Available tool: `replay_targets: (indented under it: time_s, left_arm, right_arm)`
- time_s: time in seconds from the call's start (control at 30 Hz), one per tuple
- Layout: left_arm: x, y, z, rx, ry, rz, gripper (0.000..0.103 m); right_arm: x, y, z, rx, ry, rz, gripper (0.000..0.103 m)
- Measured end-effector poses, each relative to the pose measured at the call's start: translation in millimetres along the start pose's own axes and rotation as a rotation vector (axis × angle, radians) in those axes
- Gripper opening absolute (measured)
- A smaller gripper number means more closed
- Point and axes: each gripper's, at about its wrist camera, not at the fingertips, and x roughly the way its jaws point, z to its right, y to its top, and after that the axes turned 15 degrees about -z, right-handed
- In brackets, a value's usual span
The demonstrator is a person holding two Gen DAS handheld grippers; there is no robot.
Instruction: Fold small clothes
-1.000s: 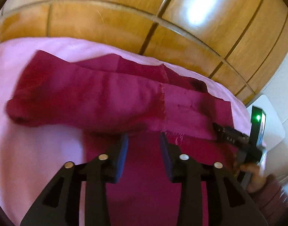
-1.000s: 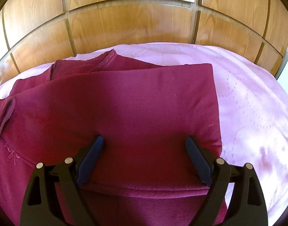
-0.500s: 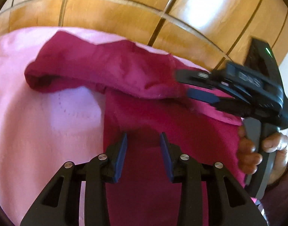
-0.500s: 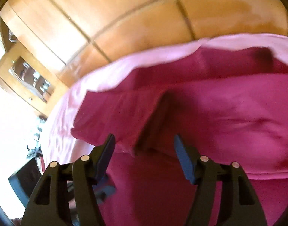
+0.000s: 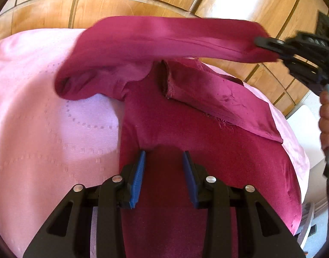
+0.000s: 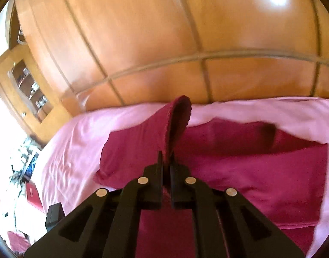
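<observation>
A dark red garment [image 5: 207, 150] lies spread on a pink bedspread [image 5: 46, 129]. My left gripper [image 5: 164, 153] rests low on its near part, jaws partly apart with flat cloth under the gap and nothing pinched. My right gripper [image 5: 265, 43] comes in from the upper right, shut on the end of a long sleeve [image 5: 164, 40] that hangs stretched in the air above the garment. In the right wrist view the right gripper [image 6: 166, 157] has its jaws together on the sleeve's cuff [image 6: 179, 116], which sticks up past them, with the garment's body [image 6: 250, 167] below.
Glossy wooden wardrobe doors [image 5: 143, 6] stand close behind the bed. A person's hand [image 5: 327, 118] holds the right gripper's handle. A white surface [image 5: 304, 129] lies past the bed's right edge. A glass-fronted cabinet [image 6: 29, 90] and a red box [image 6: 33, 195] sit at the left.
My right gripper left the garment's body, swung left, shut on the sleeve end and lifted it off the bed. The left gripper sank slightly onto the cloth and then stayed put.
</observation>
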Motion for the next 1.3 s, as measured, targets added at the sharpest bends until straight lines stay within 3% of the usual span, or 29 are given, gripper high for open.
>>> replay_targets:
  time_s: [0.2,0.5,0.7,0.93,1.03,1.13,1.3]
  left_arm:
    - [1.6,0.9,0.2,0.001,0.004,-0.001,0.035]
    - [3.1,2.5,2.6,0.012,0.028,-0.008,0.035]
    - [-9.8,5.9,11.4,0.055,0.093,-0.046,0.035]
    - [-50.5,35.9,26.1,0.088,0.043,0.092,0.035]
    - [-39.7,60.3,37.0,0.107,0.070,0.104,0.035]
    - [-5.5,73.9,37.5,0.119,0.130,0.019,0.035]
    - [32.4,61.3,35.0,0.151,0.164,-0.073,0.035]
  right_arm:
    - [-24.1,-21.7,75.1,0.149,-0.093,0.023,0.004]
    - [-17.2,-61.8,170.5,0.395,-0.134,-0.012,0.004]
    - [-1.9,-79.6,195.5,0.462,-0.147,-0.050,0.004]
    - [-4.3,-83.8,202.6,0.442,-0.169,-0.069,0.005]
    - [-10.4,-89.1,204.0,0.466,-0.170,-0.063,0.016]
    - [-25.4,-89.5,191.8,0.441,-0.207,-0.023,0.048]
    - [-23.0,-80.0,140.0,0.256,-0.197,-0.006,0.051]
